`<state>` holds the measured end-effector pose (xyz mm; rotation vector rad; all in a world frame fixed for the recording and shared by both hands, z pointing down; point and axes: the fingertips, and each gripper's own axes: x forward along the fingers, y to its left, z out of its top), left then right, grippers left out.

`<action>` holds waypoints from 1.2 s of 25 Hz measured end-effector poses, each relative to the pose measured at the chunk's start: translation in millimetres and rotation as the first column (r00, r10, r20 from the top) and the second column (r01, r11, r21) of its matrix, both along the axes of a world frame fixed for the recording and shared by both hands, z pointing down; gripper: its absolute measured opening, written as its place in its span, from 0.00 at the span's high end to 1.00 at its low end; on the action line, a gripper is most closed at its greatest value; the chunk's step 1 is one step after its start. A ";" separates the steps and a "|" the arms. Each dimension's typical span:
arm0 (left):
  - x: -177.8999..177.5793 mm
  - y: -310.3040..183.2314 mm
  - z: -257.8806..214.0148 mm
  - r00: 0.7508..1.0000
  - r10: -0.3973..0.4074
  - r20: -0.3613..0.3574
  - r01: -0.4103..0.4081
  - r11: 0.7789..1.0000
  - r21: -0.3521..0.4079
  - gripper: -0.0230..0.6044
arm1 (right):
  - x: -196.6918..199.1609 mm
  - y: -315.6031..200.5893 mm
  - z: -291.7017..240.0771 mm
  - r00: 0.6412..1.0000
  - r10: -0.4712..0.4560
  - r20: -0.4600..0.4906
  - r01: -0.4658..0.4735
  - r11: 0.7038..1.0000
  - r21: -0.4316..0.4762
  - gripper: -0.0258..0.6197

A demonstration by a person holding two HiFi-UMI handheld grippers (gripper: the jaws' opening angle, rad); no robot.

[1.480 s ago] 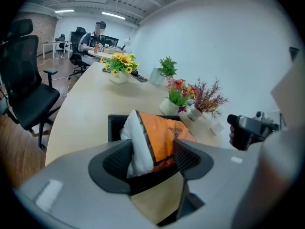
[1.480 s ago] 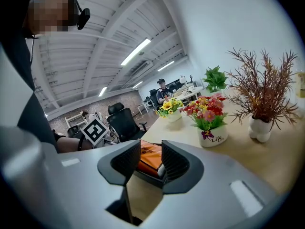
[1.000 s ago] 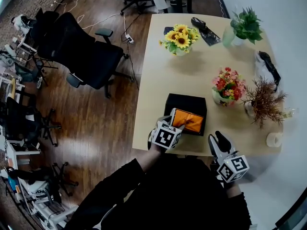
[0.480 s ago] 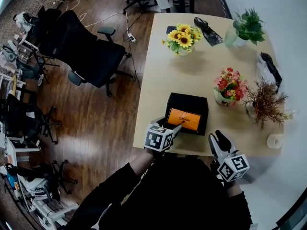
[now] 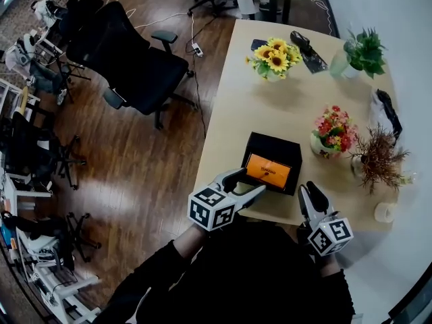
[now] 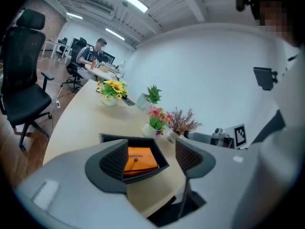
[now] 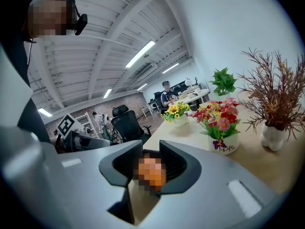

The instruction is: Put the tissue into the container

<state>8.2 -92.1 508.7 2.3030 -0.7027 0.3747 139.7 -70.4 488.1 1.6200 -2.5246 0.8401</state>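
The left gripper hangs by the near-left corner of the black container, jaws well apart and empty. The orange tissue pack lies flat inside that container on the table. Further right, at the table's near edge, the right gripper has just been closing, with a slim gap left and nothing between its jaws.
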 end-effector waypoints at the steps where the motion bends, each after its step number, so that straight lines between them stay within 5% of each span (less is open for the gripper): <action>1: -2.0 -0.3 -5.1 1.000 -0.004 -0.008 0.004 1.000 0.021 0.49 | -3.4 -2.4 -2.1 1.000 -0.007 0.001 0.007 1.000 0.004 0.79; 4: -11.7 -2.8 -13.2 0.998 -0.033 -0.048 0.035 0.999 0.033 0.49 | -13.4 -7.1 -7.4 1.000 -0.030 0.002 0.030 0.999 0.019 0.79; 8: -27.3 -8.1 -8.0 0.985 -0.121 -0.122 0.116 0.992 -0.050 0.51 | -20.3 -8.7 -4.4 0.999 -0.039 -0.006 0.039 0.999 0.009 0.80; 30: -14.3 -0.2 13.7 0.992 -0.096 -0.086 0.087 0.990 -0.110 0.54 | -23.1 -0.2 0.9 0.994 -0.085 -0.067 0.086 0.996 0.006 0.84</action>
